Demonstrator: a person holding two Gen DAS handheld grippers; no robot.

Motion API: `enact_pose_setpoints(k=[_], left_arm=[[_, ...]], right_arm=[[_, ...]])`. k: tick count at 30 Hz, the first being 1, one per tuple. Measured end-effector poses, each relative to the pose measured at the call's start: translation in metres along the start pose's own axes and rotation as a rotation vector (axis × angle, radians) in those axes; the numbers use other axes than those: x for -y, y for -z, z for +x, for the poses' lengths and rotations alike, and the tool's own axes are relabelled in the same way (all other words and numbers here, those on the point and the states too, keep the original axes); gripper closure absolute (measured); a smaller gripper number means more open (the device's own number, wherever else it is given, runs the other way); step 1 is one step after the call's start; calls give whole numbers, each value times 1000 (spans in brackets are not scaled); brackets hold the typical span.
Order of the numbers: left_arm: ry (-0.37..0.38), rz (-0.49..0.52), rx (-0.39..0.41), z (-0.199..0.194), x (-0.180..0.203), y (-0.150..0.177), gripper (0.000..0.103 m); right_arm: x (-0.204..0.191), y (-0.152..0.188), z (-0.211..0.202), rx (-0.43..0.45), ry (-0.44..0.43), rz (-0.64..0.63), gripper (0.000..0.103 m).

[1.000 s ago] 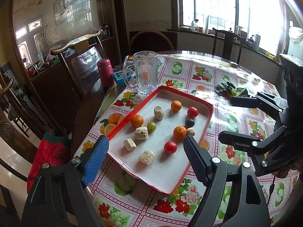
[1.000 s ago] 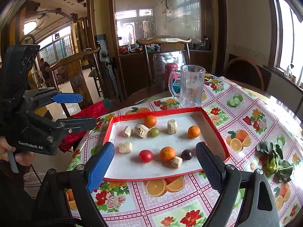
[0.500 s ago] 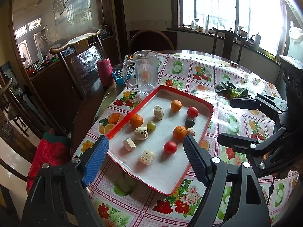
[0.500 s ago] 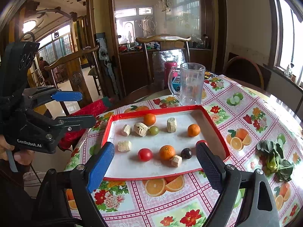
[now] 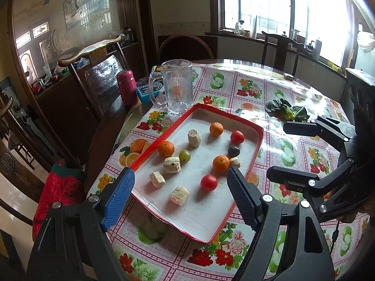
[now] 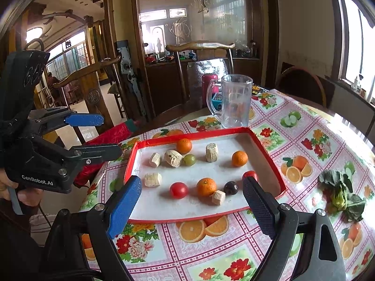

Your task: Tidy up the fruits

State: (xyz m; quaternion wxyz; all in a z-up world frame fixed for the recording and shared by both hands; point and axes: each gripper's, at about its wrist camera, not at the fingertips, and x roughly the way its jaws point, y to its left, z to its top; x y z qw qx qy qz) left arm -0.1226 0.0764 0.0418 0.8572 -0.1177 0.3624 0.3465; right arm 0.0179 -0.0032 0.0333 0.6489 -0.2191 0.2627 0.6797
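- left gripper and right gripper both gape wide, empty, above the near tray edge
- oranges, tomatoes, grape lie scattered in the red tray

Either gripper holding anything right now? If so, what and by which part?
Nothing is held. Left gripper and right gripper both hover with jaws wide open short of the red tray; the fruit lies loose in it.

Fruits on tray, mug behind tray, greens right of it
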Motion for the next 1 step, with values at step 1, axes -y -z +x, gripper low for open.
enact_pose_setpoints(k=[1], left_arm=[[4, 3, -12, 3, 1, 1, 21]], right_arm=[[1, 3, 1, -8, 11, 17, 14]])
